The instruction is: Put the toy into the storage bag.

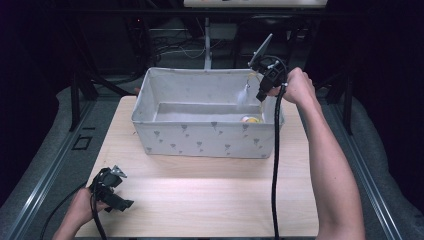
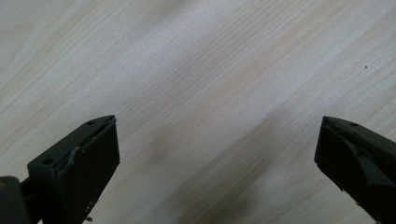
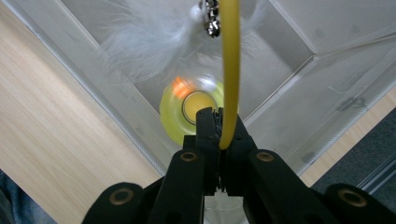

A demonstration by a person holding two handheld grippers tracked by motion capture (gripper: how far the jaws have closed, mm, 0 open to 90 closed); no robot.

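Right gripper clamping a thin yellow wand with white feather, hanging over the grey patterned fabric bin's right rim. Left gripper resting agape on bare pale wooden table. No legible writing.

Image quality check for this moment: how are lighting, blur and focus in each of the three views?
High view: table evenly lit, room behind nearly black, picture soft overall. Left gripper view: wood grain smeared and soft, the open left gripper dark with little detail. Right gripper view: right gripper sharp where it pinches the yellow stick; white feathers, small bell and yellow roll in the fabric bin blurred.
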